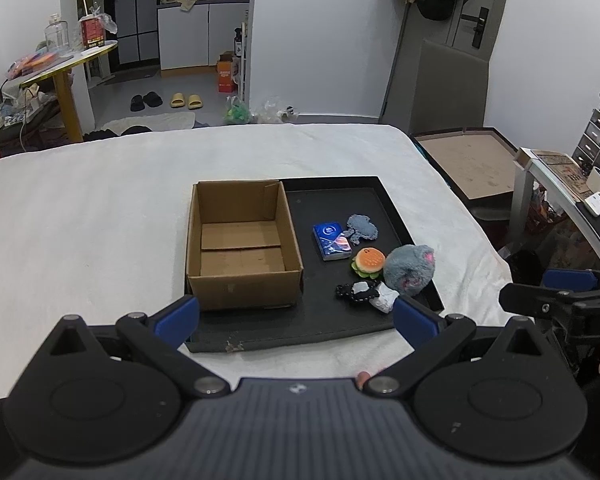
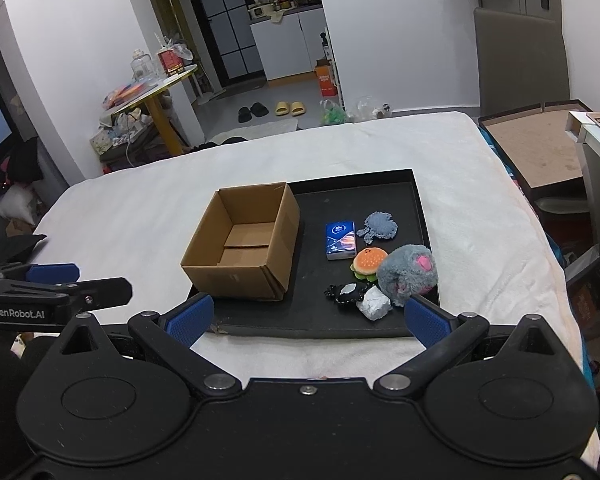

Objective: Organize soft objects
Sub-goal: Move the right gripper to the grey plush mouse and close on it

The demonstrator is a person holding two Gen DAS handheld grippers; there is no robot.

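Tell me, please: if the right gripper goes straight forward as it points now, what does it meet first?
Probably the near rim of the black tray, between the open right gripper fingers. Depth is unclear.

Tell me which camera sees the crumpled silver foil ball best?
The right wrist view: the crumpled silver foil ball shows whole, in front. In the left wrist view, the left gripper's blue fingertip hides part of it.
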